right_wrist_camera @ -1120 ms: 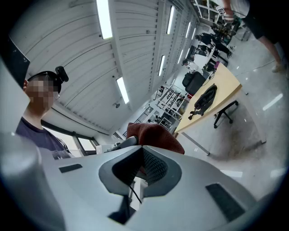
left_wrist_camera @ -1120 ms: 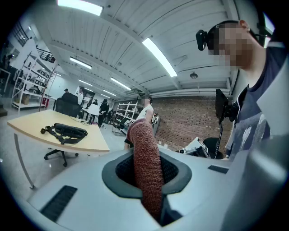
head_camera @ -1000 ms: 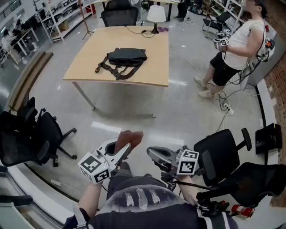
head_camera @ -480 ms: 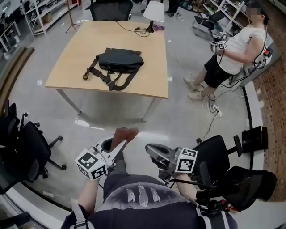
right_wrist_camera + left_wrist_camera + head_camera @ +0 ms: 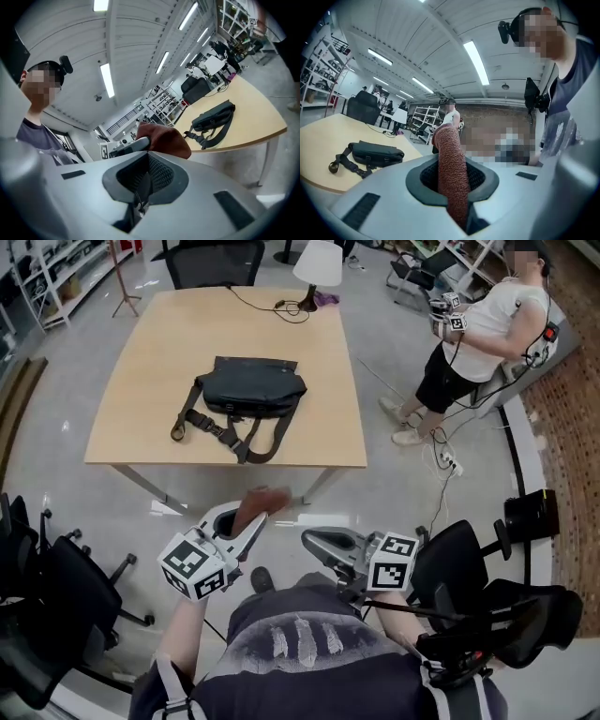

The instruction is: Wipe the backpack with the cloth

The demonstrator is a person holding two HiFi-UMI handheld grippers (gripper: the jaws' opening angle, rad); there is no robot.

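A dark backpack [image 5: 248, 388] lies flat on the wooden table [image 5: 141, 381], straps trailing toward me; it also shows in the left gripper view as the backpack [image 5: 375, 153] and in the right gripper view as the backpack [image 5: 213, 116]. My left gripper [image 5: 251, 517] is shut on a reddish-brown cloth [image 5: 253, 505], which sticks up between its jaws as the cloth [image 5: 451, 173]. My right gripper [image 5: 314, 542] is shut with nothing in it; the cloth [image 5: 166, 138] shows just past its tip. Both grippers hang in front of me, short of the table's near edge.
A white lamp [image 5: 316, 268] and a cable sit at the table's far end. A person [image 5: 473, 329] holding grippers stands to the right of the table. Black office chairs stand at my left [image 5: 52, 592] and right [image 5: 478, 596]. A power strip [image 5: 448, 463] lies on the floor.
The table and backpack have drawn closer and lower in the head view as I walk toward them. Both grippers keep the same pose, the cloth still held in the left.
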